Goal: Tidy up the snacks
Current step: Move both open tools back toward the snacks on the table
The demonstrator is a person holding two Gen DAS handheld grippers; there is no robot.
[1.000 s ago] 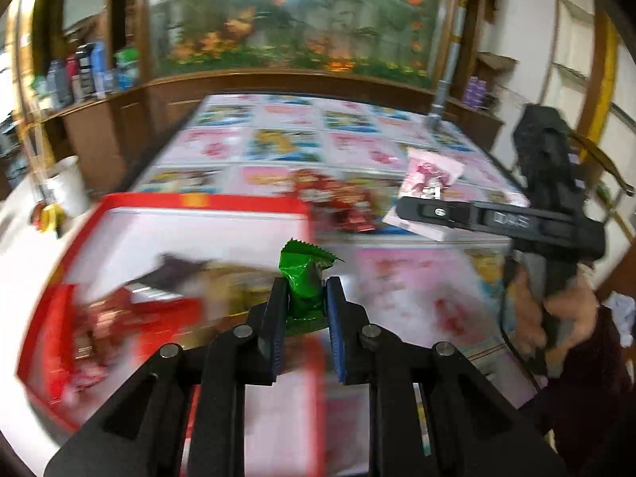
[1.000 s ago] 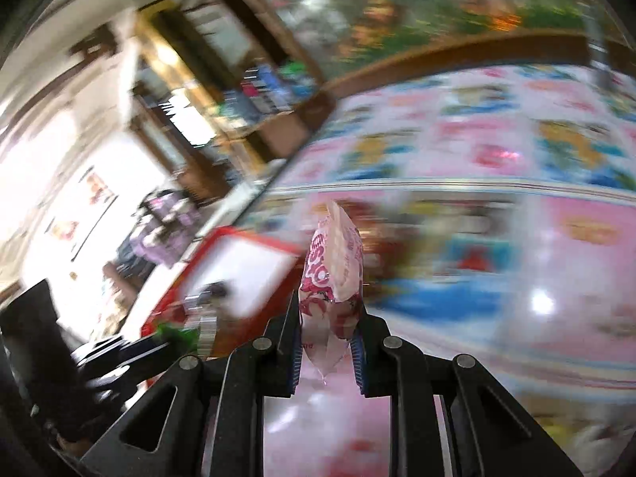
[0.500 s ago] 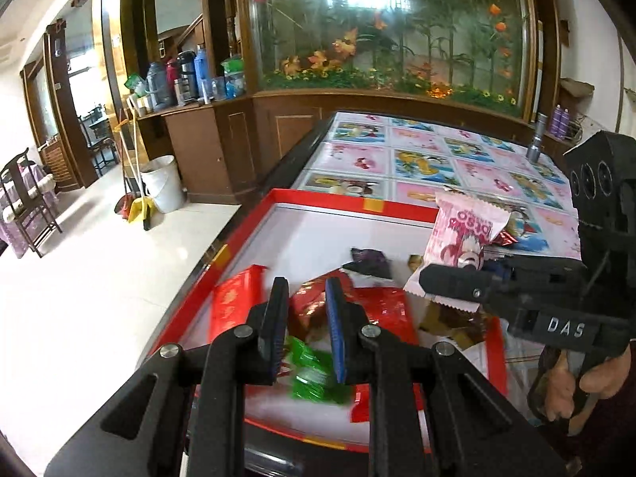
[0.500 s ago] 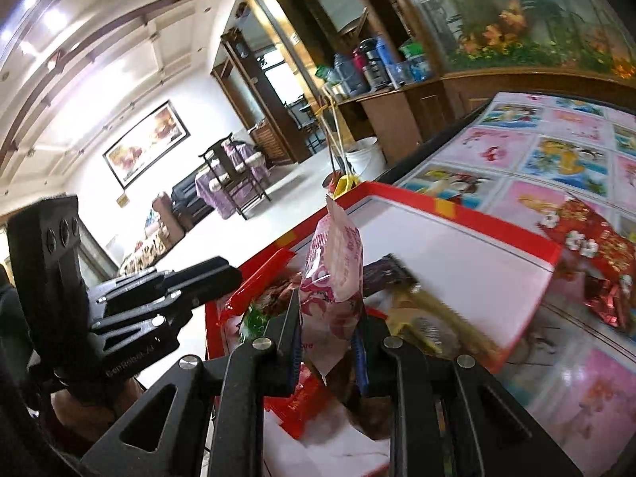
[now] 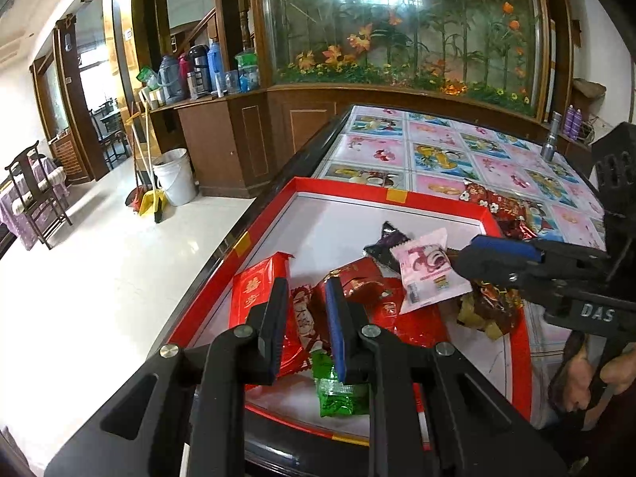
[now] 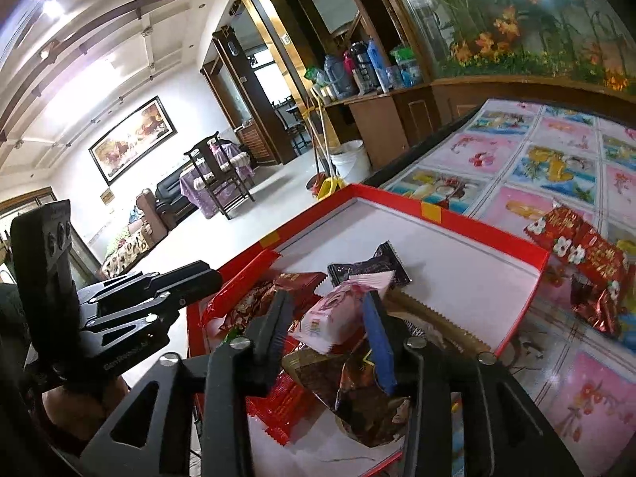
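A red-rimmed white tray (image 5: 342,192) holds several snack packets. My left gripper (image 5: 304,326) is open and empty above red packets (image 5: 254,294); a green packet (image 5: 338,391) lies in the tray below it. My right gripper (image 6: 328,332) is open over the tray; a pink packet (image 6: 338,316) sits loose between its fingers, tilted, over the pile. The pink packet also shows in the left wrist view (image 5: 427,274) at the right gripper's tips. A dark purple packet (image 6: 369,266) lies behind it.
Red shiny packets (image 6: 584,254) lie on the patterned table (image 6: 556,151) right of the tray. The table's left edge drops to a white floor with a bucket (image 5: 175,177) and chairs. A wooden cabinet with a planted glass case stands behind.
My left gripper dropped the green packet into the tray and stays open. My right gripper carried the pink packet over the tray and has opened its jaws around it.
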